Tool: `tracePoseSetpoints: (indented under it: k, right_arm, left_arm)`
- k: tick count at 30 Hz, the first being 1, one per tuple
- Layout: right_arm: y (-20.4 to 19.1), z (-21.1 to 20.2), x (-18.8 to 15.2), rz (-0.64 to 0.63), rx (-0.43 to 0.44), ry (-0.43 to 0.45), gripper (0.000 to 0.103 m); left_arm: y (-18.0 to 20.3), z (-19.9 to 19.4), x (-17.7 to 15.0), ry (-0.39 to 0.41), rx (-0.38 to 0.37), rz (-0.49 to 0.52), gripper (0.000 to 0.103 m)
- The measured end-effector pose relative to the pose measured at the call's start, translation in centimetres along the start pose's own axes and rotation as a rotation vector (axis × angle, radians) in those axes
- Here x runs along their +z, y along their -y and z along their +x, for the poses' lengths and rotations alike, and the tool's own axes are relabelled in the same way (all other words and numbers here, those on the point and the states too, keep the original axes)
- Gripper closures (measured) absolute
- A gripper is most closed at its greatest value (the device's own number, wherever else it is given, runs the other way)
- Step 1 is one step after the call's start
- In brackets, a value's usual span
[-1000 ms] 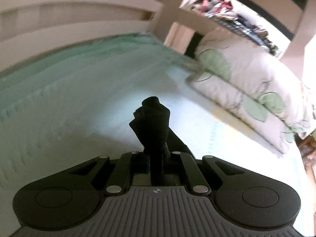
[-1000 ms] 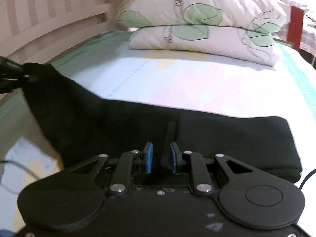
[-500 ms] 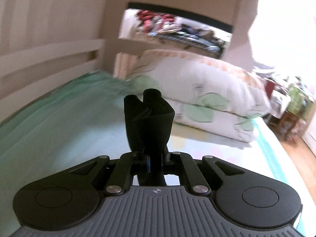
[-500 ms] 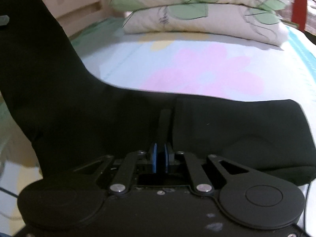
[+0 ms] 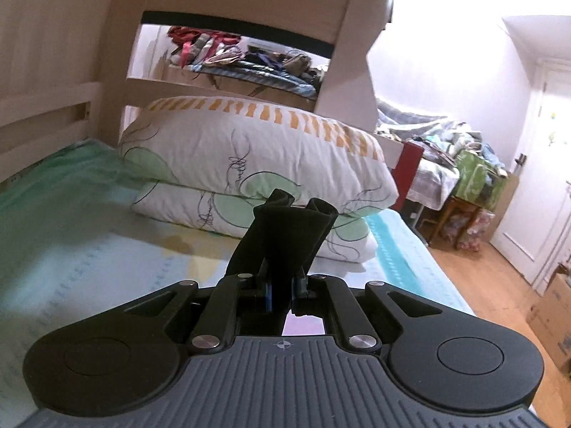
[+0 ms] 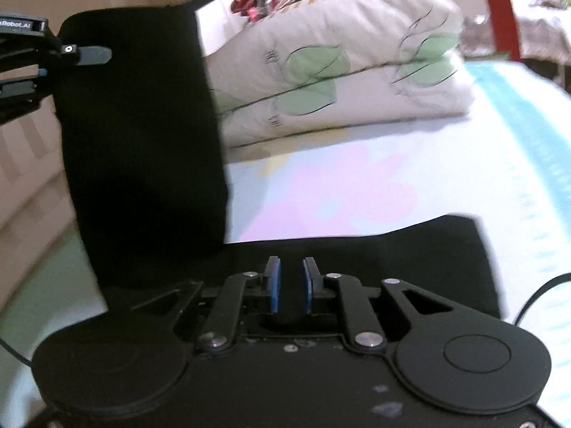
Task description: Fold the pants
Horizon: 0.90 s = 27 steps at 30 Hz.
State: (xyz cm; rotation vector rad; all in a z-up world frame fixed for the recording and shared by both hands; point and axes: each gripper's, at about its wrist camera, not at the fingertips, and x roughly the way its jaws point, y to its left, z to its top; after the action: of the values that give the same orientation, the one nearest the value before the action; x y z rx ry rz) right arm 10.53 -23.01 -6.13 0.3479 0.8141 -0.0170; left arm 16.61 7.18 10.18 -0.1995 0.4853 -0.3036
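Black pants [image 6: 142, 149] lie across the bed with one end lifted upright at the left of the right wrist view. My left gripper [image 5: 282, 294] is shut on a bunched end of the pants [image 5: 289, 235] and holds it high above the mattress; it also shows at the left edge of the right wrist view [image 6: 82, 55]. My right gripper [image 6: 289, 285] is open, its blue pads [image 6: 274, 285] parted just above the flat part of the pants [image 6: 410, 260], gripping nothing.
Two stacked leaf-print pillows [image 5: 257, 164] lie at the head of the bed. A wooden bed frame [image 5: 46, 110] runs along the left. The mattress sheet [image 6: 357, 185] has a pink flower print. A cluttered side table [image 5: 474, 185] and door stand right.
My left gripper has lifted its end of the pants higher and swung toward the pillows. My right gripper closed on a fold half a second ago and has now opened.
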Motion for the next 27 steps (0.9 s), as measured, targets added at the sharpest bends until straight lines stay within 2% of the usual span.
tracePoseSetpoints:
  k: [7,8,12,15,17,20,23,26,27]
  right_arm:
    - [0.6,6.1,-1.2,0.054,-0.147,-0.154,0.084]
    - [0.0,7.4,-1.8,0.052,-0.145,-0.194,0.084]
    - [-3.9,8.8,-3.2,-0.086,-0.119,-0.197,0.083]
    - [-4.8,9.4,-2.5,-0.091,-0.074,-0.221,0.084]
    - [-3.9,8.9,-1.9,-0.045,-0.025,-0.219,0.085]
    - [-1.6,7.2,-0.9,0.075,0.022,-0.184,0.085]
    - [0.6,5.4,-0.1,0.133,0.025,-0.156,0.084]
    - [3.3,4.2,1.1,0.173,-0.010,-0.135,0.082]
    - [4.4,3.8,1.3,0.181,-0.029,-0.131,0.081]
  left_arm:
    - [-1.9,-1.5,0.0,0.006,0.023,-0.017,0.095]
    - [-2.3,-1.7,0.0,0.007,0.026,-0.022,0.095]
    - [-4.0,-2.4,-0.1,0.016,0.044,-0.061,0.095]
    - [-4.7,-3.0,-0.2,0.027,0.071,-0.075,0.095]
    - [-4.5,-3.3,-0.3,0.041,0.084,-0.080,0.095]
    - [-2.3,-3.2,-0.7,0.076,0.101,-0.039,0.095]
    - [1.4,-1.9,-2.0,0.075,0.067,-0.011,0.095]
    - [5.9,0.6,-4.3,0.017,0.014,0.014,0.092]
    - [7.7,2.1,-5.5,-0.034,-0.001,0.050,0.091]
